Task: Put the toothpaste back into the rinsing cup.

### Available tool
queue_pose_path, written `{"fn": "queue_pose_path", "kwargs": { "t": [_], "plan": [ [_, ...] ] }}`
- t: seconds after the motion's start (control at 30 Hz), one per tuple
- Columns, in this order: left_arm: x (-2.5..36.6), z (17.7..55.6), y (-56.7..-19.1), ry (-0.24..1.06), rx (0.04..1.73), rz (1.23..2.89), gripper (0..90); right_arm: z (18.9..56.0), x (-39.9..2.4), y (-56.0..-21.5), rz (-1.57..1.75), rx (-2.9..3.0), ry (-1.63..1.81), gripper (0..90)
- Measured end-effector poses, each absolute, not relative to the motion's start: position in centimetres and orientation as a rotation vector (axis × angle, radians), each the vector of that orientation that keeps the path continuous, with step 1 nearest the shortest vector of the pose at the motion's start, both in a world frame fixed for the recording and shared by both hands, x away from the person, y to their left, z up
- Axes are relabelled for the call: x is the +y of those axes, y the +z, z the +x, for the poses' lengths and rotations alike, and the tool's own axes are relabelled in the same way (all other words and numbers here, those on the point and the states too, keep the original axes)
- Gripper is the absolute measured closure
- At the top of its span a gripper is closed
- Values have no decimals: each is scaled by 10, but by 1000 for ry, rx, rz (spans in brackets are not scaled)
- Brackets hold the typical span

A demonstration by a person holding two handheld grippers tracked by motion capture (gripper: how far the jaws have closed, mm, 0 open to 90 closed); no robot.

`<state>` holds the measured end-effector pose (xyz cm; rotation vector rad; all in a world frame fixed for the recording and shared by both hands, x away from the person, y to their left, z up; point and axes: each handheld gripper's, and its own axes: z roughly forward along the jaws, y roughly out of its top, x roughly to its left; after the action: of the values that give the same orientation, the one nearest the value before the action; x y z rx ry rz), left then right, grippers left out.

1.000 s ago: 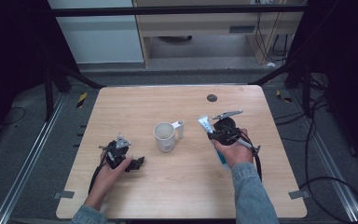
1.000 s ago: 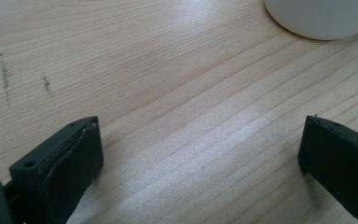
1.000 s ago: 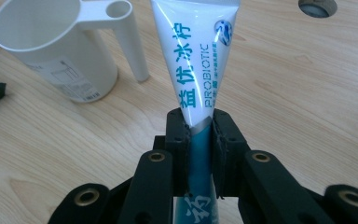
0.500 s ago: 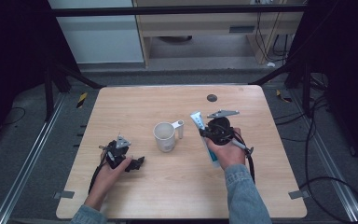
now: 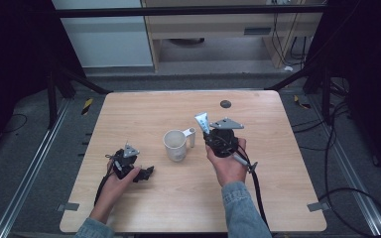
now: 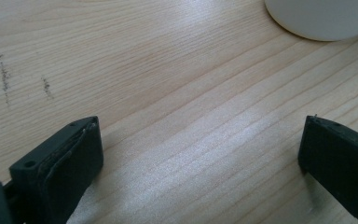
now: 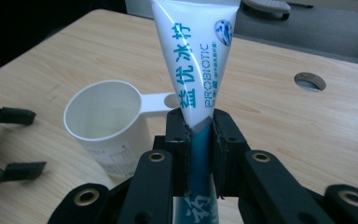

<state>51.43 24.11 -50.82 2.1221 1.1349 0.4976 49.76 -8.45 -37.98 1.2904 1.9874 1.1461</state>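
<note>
Worktop (image 5: 144,114): pale wood, seen from above, with a small dark round hole (image 5: 225,103) noted near its far edge.

White cup (image 5: 175,145): set upright near the middle of the worktop, its flat handle turned toward the right tongs. In the right gripper view the cup (image 7: 106,122) is seen just beside the tube, on that view's left; contact cannot be judged.

Right tongs (image 5: 209,137): held just right of the cup's handle. In the right gripper view the right tongs (image 7: 200,140) are clamped on a white and blue toothpaste tube (image 7: 195,60), gripped partway along its length. The tube's flat crimped end (image 5: 201,121) is seen pointing away from the person.

Left tongs (image 5: 148,173): rested low at the near left of the worktop. In the left gripper view the left tongs (image 6: 200,154) are spread wide, bare wood between them.
</note>
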Motion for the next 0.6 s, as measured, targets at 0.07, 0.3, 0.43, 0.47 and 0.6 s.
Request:
{"fn": "queue_pose_path", "kwargs": {
  "t": [0.07, 0.3, 0.43, 0.47, 0.6],
  "plan": [
    [241, 514, -508, 497, 1133, 2123, 0, 497, -81, -379, 1285, 1967, 1159, 787],
    [241, 514, -508, 498, 1134, 2122, 0, 495, -77, -376, 1289, 1888, 1148, 786],
    [241, 514, -508, 498, 1134, 2122, 0, 496, -76, -377, 1288, 1845, 1161, 787],
    [241, 514, -508, 498, 1134, 2122, 0, 496, -76, -377, 1288, 1845, 1161, 787],
    [241, 514, -508, 496, 1136, 2122, 0, 498, -72, -375, 1295, 1808, 1177, 786]
  ]
}}
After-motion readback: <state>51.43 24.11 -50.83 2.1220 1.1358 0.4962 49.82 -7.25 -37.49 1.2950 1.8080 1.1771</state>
